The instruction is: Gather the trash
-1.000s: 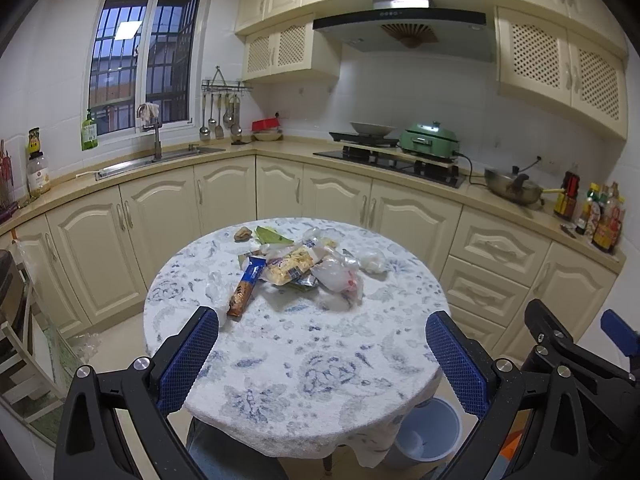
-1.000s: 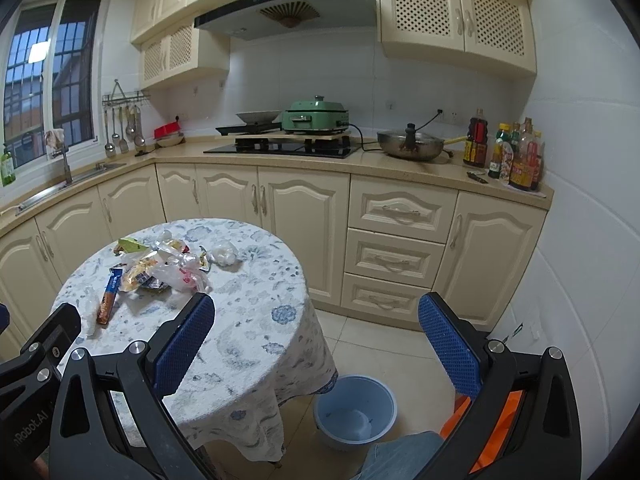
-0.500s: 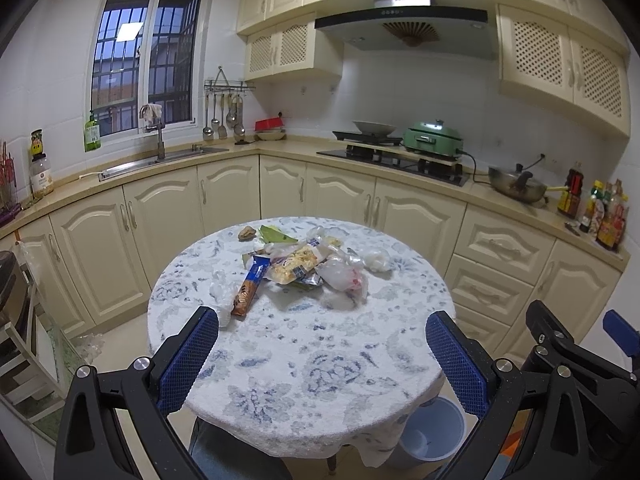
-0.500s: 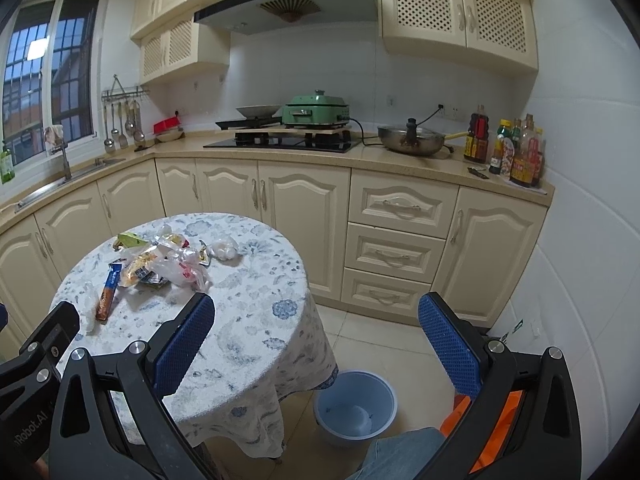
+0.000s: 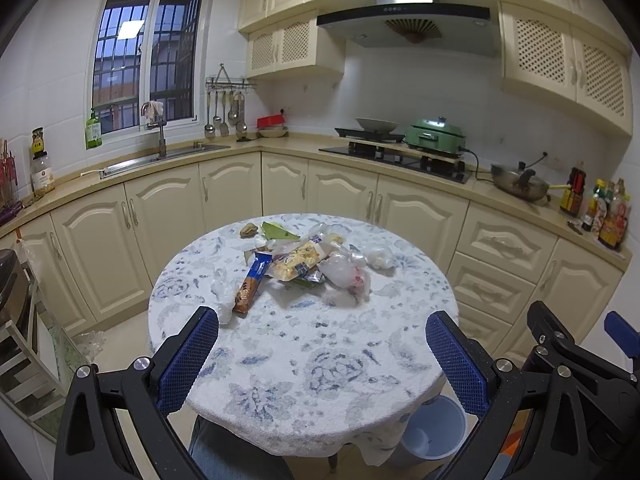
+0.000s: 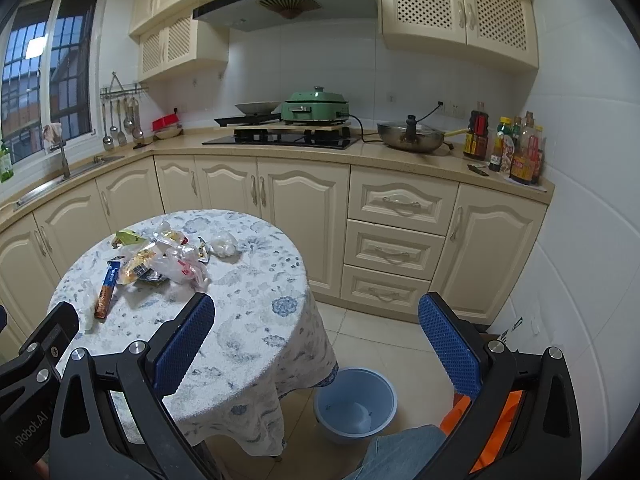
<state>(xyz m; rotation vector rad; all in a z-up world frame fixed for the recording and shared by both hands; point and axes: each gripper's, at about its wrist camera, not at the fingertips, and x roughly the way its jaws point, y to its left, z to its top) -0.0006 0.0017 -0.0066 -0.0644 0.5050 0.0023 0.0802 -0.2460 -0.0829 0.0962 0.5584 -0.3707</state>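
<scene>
A heap of trash lies on the far half of a round table with a blue-flowered cloth: clear plastic bags, a yellow snack packet, a green wrapper, a crumpled white ball. A blue and brown biscuit wrapper lies at the heap's left. My left gripper hangs open over the table's near edge, well short of the heap. My right gripper is open too, above the table's right edge, with the trash pile far to its left. A blue bin stands on the floor beside the table.
Cream cabinets and a countertop wrap round the room behind the table. On it stand a hob, a green cooker, a pan and sauce bottles. A sink lies under the window. Tiled floor stretches right of the table.
Both grippers have risen and eased back slightly, so the table and trash sit a little lower and smaller in view. Both stay open. Nothing on the table has moved.
</scene>
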